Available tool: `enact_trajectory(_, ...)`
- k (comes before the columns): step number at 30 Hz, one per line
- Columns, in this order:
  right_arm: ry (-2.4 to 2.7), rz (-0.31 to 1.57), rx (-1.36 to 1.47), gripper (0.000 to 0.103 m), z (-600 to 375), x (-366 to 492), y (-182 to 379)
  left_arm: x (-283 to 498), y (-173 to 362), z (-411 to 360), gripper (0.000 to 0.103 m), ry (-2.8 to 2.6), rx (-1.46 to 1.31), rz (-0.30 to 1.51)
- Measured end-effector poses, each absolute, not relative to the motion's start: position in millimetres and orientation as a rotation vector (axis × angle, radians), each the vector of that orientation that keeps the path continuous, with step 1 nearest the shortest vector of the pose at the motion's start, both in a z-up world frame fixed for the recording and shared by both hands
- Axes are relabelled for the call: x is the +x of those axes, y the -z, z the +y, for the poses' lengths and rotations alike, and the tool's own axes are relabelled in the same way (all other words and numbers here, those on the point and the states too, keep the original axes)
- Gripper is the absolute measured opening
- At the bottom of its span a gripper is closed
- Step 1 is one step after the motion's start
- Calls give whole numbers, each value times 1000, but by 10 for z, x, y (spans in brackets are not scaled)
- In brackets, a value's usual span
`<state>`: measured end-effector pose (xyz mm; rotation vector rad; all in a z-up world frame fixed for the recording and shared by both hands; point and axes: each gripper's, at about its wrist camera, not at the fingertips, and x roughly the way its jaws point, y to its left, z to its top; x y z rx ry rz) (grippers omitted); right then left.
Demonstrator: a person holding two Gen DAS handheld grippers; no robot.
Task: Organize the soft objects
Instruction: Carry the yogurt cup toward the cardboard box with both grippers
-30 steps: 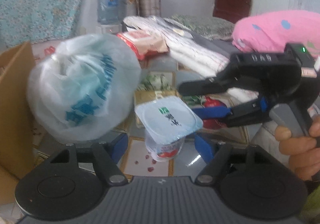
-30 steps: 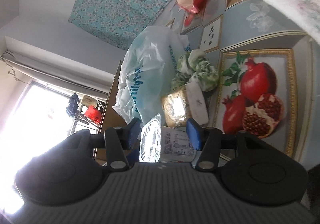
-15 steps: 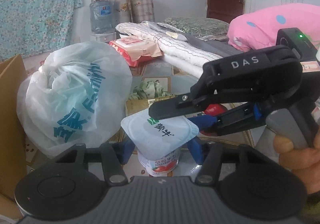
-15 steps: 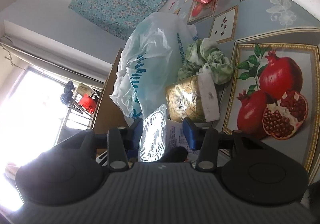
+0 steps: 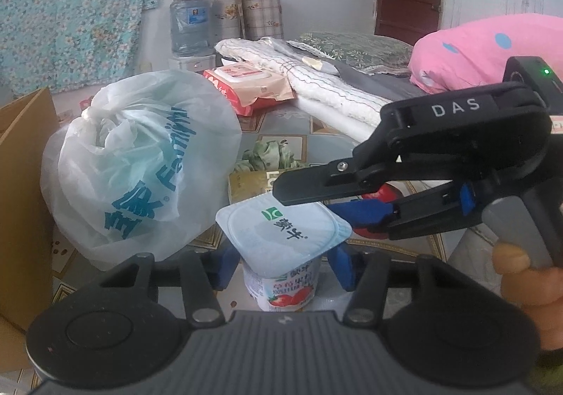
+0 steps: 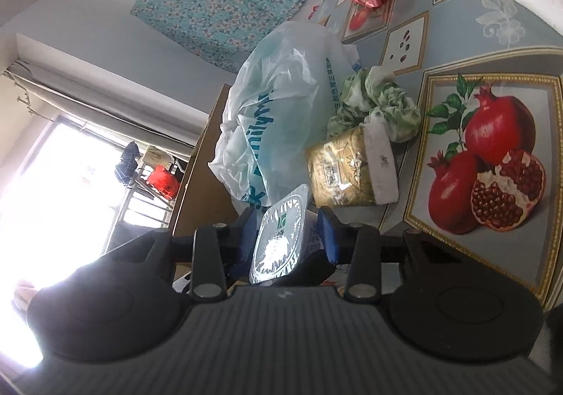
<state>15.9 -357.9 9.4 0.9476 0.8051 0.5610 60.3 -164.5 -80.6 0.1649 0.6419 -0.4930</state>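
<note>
Between the blue pads of the left gripper (image 5: pixel 281 263) stands a yogurt cup (image 5: pixel 281 254), and the jaws are closing on its sides, while the right gripper (image 6: pixel 288 236), turned on its side, brackets the same cup top and bottom, half shut. The cup sits on the patterned tablecloth (image 5: pixel 316 127) beside a knotted plastic bag (image 5: pixel 140 169) and a gold box (image 6: pixel 348 169). The step looks like a handover or shared pickup; next, one gripper should hold gently and the other let go.
</note>
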Motion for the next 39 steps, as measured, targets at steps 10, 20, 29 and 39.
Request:
enact_trajectory(10, -556, 823, 957, 39, -3554, 196, -26, 601, 811, -1617, 53, 484, 167, 635)
enact_trajectory(20, -547, 859, 985, 39, -3542, 248, 93, 642, 865, -1644, 54, 487, 171, 646)
enact_trajectory(29, -562, 847, 958, 39, -3527, 242, 20, 619, 820, -1623, 52, 489, 166, 628)
enact_trajectory(39, -633, 795, 883, 39, -3405, 233, -427, 484, 444, -1522, 51, 461, 145, 531)
